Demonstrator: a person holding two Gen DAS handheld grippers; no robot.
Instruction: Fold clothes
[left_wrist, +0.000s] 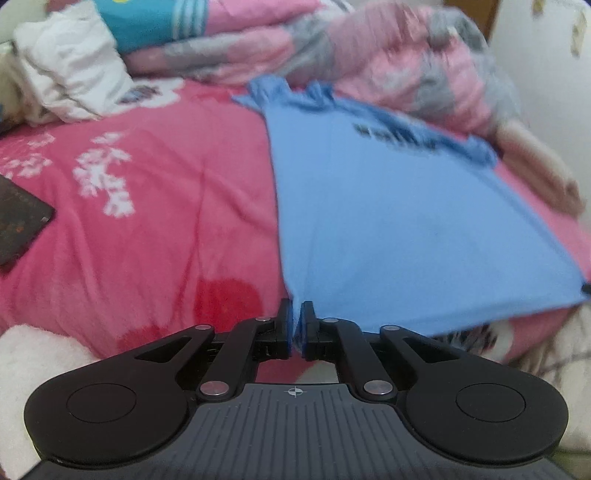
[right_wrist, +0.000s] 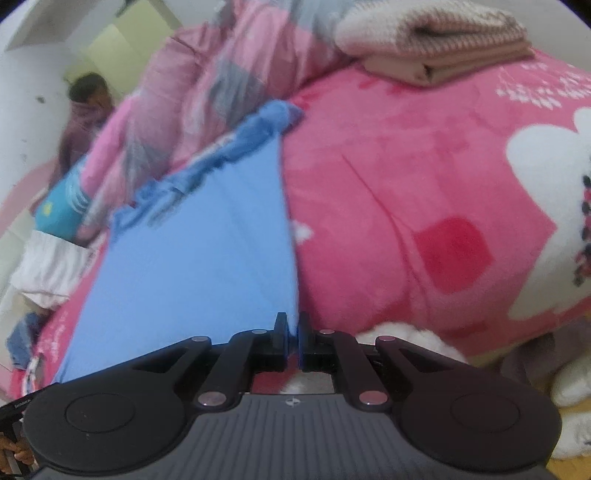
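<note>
A light blue T-shirt (left_wrist: 388, 206) lies stretched flat over a pink bedspread (left_wrist: 155, 206), dark lettering near its far collar end. My left gripper (left_wrist: 297, 314) is shut on the shirt's near left hem corner, blue cloth pinched between its pads. In the right wrist view the same blue T-shirt (right_wrist: 199, 251) runs away toward its bunched collar, and my right gripper (right_wrist: 292, 325) is shut on the near right hem corner. The hem hangs taut between the two grips at the bed's front edge.
A rumpled pink and grey quilt (left_wrist: 369, 55) is piled behind the shirt. A white garment (left_wrist: 70, 74) and a dark flat object (left_wrist: 18, 221) lie to the left. Folded towels (right_wrist: 432, 40) sit at the far right. A person (right_wrist: 85, 122) sits beyond the bed.
</note>
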